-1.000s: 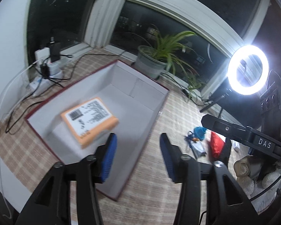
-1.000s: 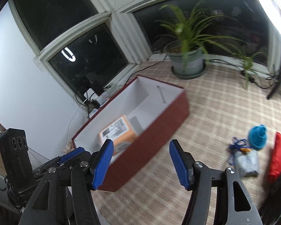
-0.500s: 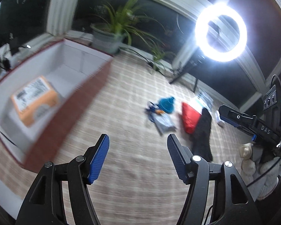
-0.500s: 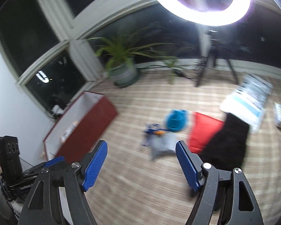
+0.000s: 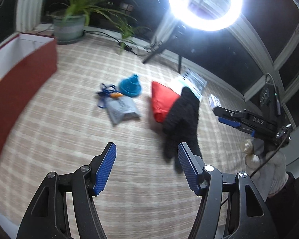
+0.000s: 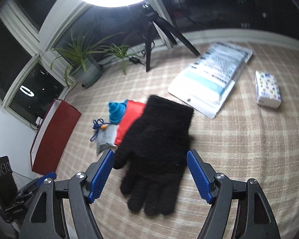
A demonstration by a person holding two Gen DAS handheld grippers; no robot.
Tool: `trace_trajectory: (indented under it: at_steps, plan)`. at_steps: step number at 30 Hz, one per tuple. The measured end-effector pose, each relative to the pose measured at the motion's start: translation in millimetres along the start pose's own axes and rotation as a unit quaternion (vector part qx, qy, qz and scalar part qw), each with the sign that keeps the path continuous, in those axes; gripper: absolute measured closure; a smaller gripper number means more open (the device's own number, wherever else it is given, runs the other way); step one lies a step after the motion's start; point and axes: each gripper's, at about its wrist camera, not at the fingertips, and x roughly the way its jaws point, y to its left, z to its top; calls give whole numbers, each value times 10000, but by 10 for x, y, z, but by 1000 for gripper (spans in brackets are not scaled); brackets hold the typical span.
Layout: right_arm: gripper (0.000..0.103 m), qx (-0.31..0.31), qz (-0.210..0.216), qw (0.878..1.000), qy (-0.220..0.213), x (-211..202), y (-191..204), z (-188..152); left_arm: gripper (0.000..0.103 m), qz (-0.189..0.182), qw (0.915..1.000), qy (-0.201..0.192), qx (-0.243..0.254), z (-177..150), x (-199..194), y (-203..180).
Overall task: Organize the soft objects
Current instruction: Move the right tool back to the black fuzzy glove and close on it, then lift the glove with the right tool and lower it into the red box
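Observation:
A black fuzzy glove (image 6: 155, 147) lies on the checked mat, overlapping a red pouch (image 6: 129, 117). It also shows in the left wrist view (image 5: 182, 123) beside the red pouch (image 5: 162, 101). A grey drawstring bag (image 5: 121, 109) and a blue collapsed cup (image 5: 130, 85) lie left of them. My right gripper (image 6: 150, 176) is open, its jaws either side of the glove's fingers, above it. My left gripper (image 5: 147, 168) is open and empty over bare mat, left of the glove. The red box (image 5: 20, 83) stands at the left.
A ring light on a tripod (image 5: 204, 4) and a potted plant (image 5: 69, 25) stand at the back. A white flat package (image 6: 211, 75) and a tissue pack (image 6: 268, 90) lie right of the glove. The right gripper shows in the left wrist view (image 5: 247, 121).
Both grippers swung right, away from the red box with the orange packet, toward the pile of soft objects. The right gripper now hangs over the black glove.

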Motion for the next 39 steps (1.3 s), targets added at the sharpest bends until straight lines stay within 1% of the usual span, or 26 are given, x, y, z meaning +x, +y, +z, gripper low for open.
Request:
trace_trajectory:
  at_steps: [7, 14, 18, 24, 28, 32, 36, 39]
  plan:
    - [31, 327, 369, 9979, 409, 251, -379, 8, 39, -73, 9990, 440, 50, -84, 441, -250]
    - [31, 413, 560, 9954, 655, 513, -566, 43, 39, -64, 9978, 650, 74, -71, 771, -375]
    - [31, 412, 688, 9942, 719, 622, -607, 77, 39, -35, 9974, 716, 89, -14, 934, -382]
    - [31, 458, 913, 9919, 760, 706, -665, 108, 39, -147, 9960, 873, 76, 33, 1179, -400]
    - [31, 424, 1038, 9905, 799, 733, -675, 125, 39, -244, 9943, 1031, 137, 0, 1329, -452]
    - [31, 408, 1221, 9880, 858, 748, -667, 113, 39, -291, 9942, 1007, 259, 32, 1401, -528]
    - [31, 312, 1420, 9849, 944, 783, -596, 48, 39, -427, 9933, 1046, 244, 75, 1463, -557]
    - [31, 353, 1566, 9820, 1000, 799, -551, -21, 40, -557, 9922, 1087, 249, 70, 1493, -597]
